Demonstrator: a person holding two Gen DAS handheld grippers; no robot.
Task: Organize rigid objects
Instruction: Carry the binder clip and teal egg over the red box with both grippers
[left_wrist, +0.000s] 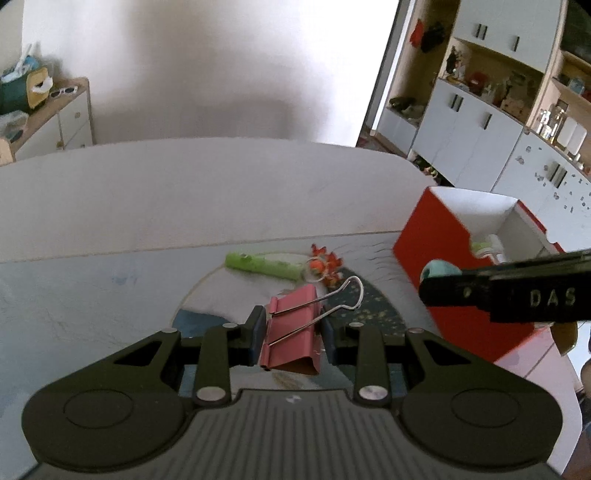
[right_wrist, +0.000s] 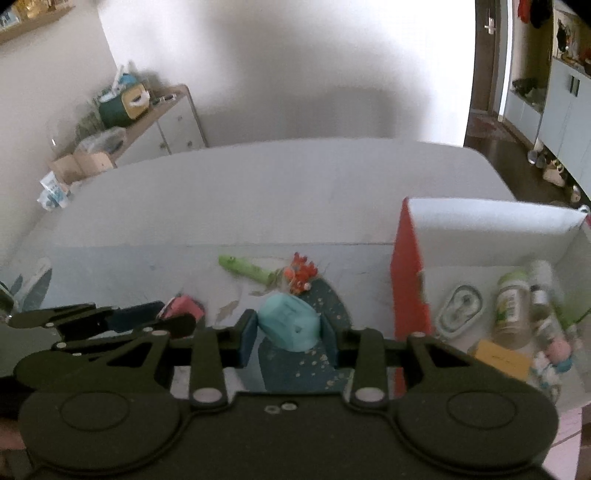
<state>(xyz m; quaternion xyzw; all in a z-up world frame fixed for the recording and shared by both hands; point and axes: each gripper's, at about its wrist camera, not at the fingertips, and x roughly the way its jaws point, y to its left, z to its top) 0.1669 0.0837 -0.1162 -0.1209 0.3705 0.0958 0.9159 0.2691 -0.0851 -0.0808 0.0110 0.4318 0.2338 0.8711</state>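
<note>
Our right gripper (right_wrist: 287, 330), jaws closed on the turquoise plastic block (right_wrist: 288, 325), is nearer the red-sided cardboard box (right_wrist: 408, 280), which lies to its right; our left gripper (left_wrist: 291, 332) clamps the pink metal binder clip (left_wrist: 291, 328).

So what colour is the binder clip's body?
Pink, clearest in the left wrist view: metal binder clip.

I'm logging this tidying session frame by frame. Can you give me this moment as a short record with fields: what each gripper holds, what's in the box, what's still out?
left gripper: shut on pink metal binder clip
right gripper: shut on turquoise plastic block
red cardboard box with white inside: open, right of both grippers; holds green-labelled bottle, yellow flat piece, other small items
still on table: green plastic tube, orange toy figure
</note>
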